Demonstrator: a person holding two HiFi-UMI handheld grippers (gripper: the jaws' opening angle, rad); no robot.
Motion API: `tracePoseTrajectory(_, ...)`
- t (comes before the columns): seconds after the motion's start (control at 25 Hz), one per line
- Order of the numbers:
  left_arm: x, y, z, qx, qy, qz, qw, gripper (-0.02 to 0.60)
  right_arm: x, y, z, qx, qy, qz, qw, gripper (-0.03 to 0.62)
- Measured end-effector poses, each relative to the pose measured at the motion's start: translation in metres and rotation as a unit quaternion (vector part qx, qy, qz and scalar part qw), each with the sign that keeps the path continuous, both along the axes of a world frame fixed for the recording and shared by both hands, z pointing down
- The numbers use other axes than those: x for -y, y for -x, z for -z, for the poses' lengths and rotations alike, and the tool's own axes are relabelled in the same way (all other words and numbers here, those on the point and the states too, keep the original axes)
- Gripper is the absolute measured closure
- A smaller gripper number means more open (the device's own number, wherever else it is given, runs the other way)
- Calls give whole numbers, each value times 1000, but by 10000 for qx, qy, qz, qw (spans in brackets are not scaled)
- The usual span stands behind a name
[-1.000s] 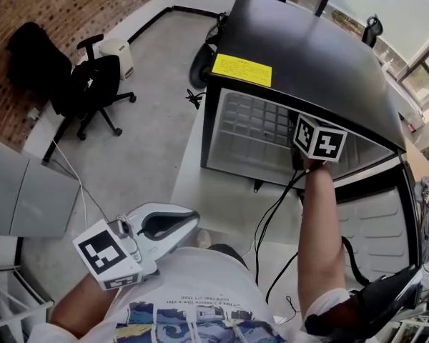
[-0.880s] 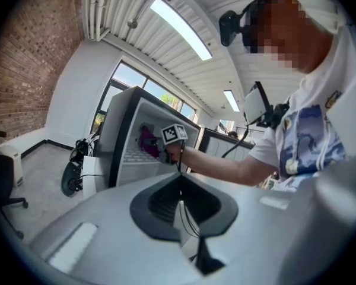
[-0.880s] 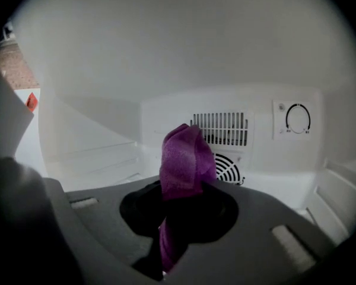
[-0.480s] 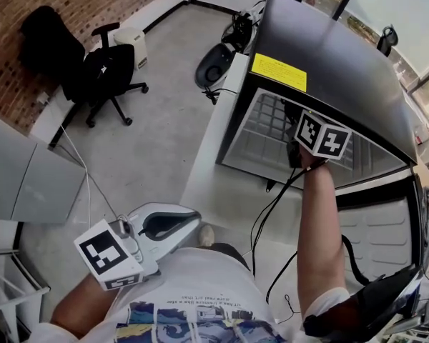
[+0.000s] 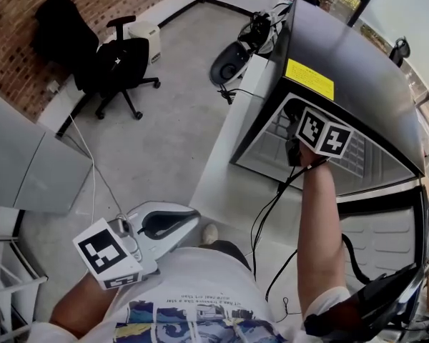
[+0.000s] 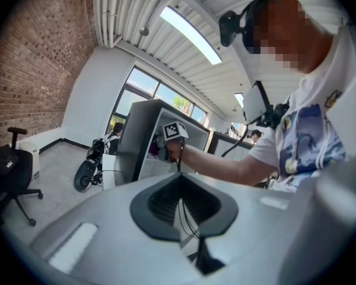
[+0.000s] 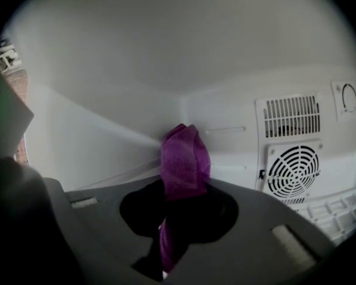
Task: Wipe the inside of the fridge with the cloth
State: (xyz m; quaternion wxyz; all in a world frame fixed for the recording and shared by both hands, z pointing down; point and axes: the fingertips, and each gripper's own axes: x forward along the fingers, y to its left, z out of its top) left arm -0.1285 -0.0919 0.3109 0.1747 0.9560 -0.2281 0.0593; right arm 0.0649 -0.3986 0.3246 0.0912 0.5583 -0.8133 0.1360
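Mid-wipe, by the look of the reach: working inside the fridge (image 5: 357,56) with the right gripper (image 7: 187,187), clamped on a purple cloth (image 7: 184,153). In that gripper's view, bunched and standing up past the jaw tips, long axis straight on along the jaws, toward the inner corner where the left wall meets the back wall. Cannot tell whether touching the wall or just short of it. Off to the right on the back wall, a fan grille (image 7: 292,171) with vent slots (image 7: 292,116) above it (worth skirting, probably, so as not to snag the fabric). In the head view, nothing of that gripper but its marker cube (image 5: 323,136) at the fridge mouth, near the upper left corner of the opening, with the right arm (image 5: 318,220) stretched out nearly straight and a cable (image 5: 268,224) trailing down beside it. Held back against the torso, well apart from the fridge: the left gripper (image 5: 182,222), jaws together on nothing. So the right hand by far the nearer, and the next stroke likely a matter of pressing forward a little and dragging the cloth along the wall, away from the corner.
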Motion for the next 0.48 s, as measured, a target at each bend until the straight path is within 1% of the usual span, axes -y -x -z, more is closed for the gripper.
tracePoseTrajectory(0.08, -2, 4, 1, 7, -17, 22, 10000, 575, -1, 6, 1, 137, 19, 19, 9999, 540)
tracePoseTrajectory(0.24, -6, 11, 2, 6, -22, 47, 10000, 577, -3, 12, 5, 834, 131, 33, 9964, 540)
tracePoseTrajectory(0.32, -8, 13, 2, 0, -26, 36, 10000, 577, -6, 9, 8, 951, 123, -14, 9954, 540)
tracePoseTrajectory(0.48, -14, 11, 3, -14, -47, -82, 10000, 575, -18, -1, 16, 1004, 20, -125, 9949, 540)
